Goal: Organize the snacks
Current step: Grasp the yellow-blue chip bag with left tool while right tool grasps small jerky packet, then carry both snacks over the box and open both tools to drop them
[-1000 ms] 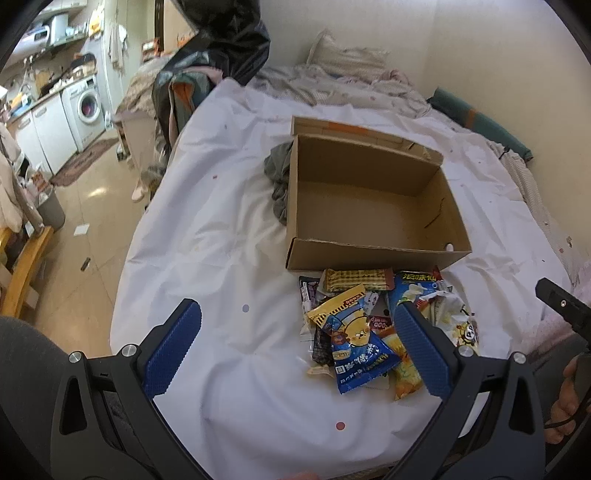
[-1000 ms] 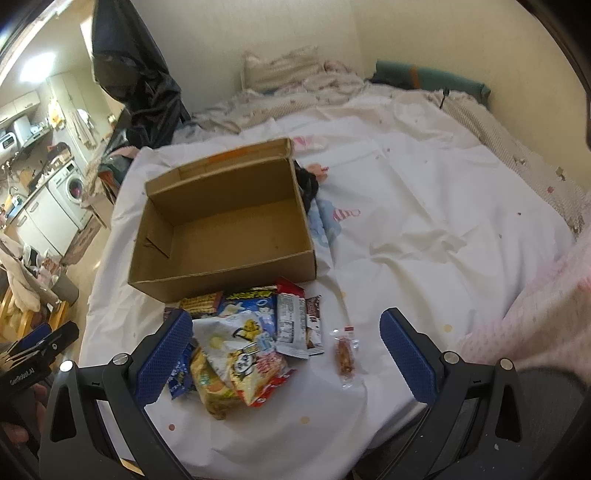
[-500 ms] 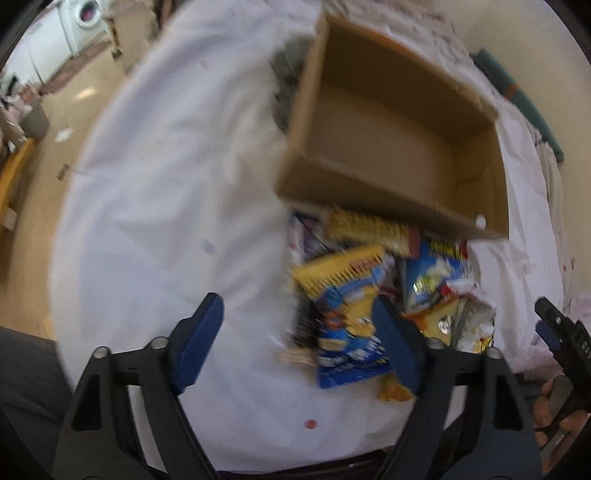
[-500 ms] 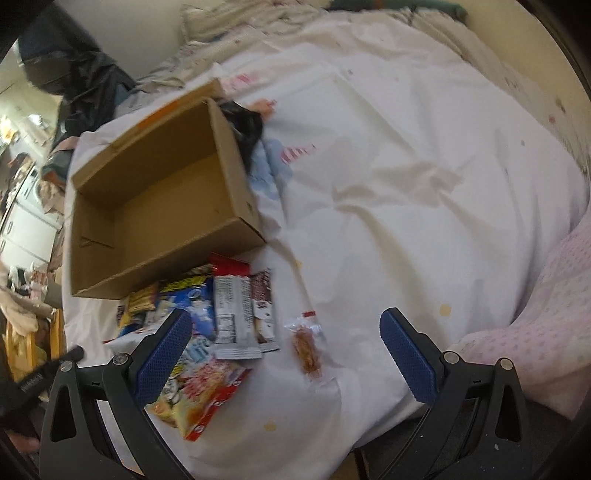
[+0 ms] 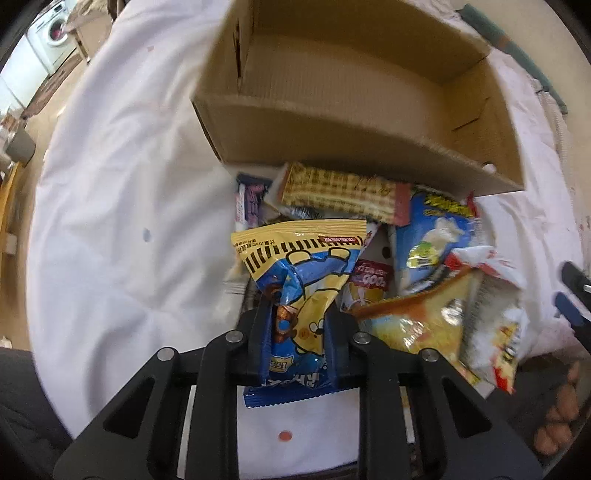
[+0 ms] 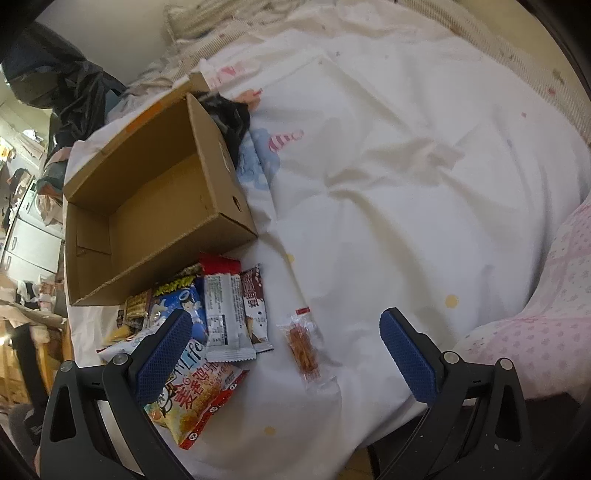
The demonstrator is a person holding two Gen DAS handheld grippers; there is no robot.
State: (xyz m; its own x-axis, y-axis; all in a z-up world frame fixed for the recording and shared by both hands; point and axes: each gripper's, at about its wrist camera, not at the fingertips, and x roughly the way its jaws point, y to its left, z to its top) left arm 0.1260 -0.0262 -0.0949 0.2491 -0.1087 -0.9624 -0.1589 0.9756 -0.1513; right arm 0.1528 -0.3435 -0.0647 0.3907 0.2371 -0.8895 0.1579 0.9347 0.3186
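My left gripper (image 5: 299, 314) is shut on a blue and yellow snack bag (image 5: 299, 266) at the near side of a snack pile. Behind the pile stands an open cardboard box (image 5: 332, 144), with nothing visible inside. A checked wafer pack (image 5: 343, 192) and a blue bag (image 5: 432, 236) lie against the box front. My right gripper (image 6: 284, 339) is open above the bed, with a small clear packet of red snack (image 6: 304, 343) lying between its fingers. The box (image 6: 147, 199) and the pile (image 6: 207, 325) sit to its left.
Everything lies on a white bedsheet (image 6: 406, 166). Dark clothing (image 6: 229, 118) lies behind the box. A pink quilt (image 6: 546, 302) is at the right edge. The floor and a washing machine (image 5: 51, 29) are off the bed's left side.
My left gripper moved forward and down and closed on the blue and yellow bag. My right gripper dropped lower over the small red packet and stayed open.
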